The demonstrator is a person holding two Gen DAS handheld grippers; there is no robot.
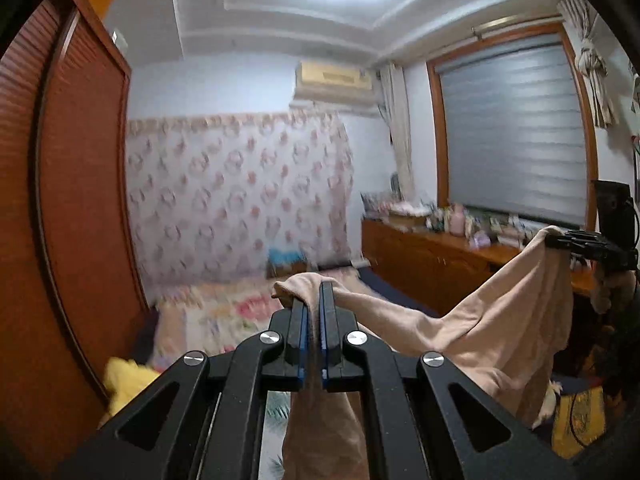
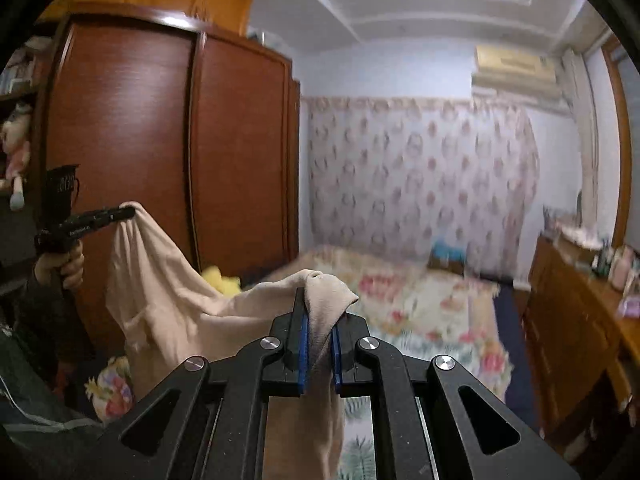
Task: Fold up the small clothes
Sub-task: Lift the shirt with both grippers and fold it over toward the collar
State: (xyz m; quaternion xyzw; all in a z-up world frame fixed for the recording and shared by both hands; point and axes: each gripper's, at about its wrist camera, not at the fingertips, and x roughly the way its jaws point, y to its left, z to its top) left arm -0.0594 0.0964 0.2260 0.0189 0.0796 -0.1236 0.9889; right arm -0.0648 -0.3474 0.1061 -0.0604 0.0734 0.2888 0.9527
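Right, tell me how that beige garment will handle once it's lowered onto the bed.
Probably floppy: the beige garment sags between the left claw and right claw. Likely light, since pinched edges alone carry it. It should crumple onto the floral bed unless kept taut.

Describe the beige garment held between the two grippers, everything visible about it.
The beige garment looks like soft, thin knit fabric, plain and unpatterned. It is lifted in the air above the floral bed, not laid flat. The left gripper is shut on one bunched corner, the right gripper on another. Between them the cloth sags in a loose curve, and the rest hangs down in folds below each grip.
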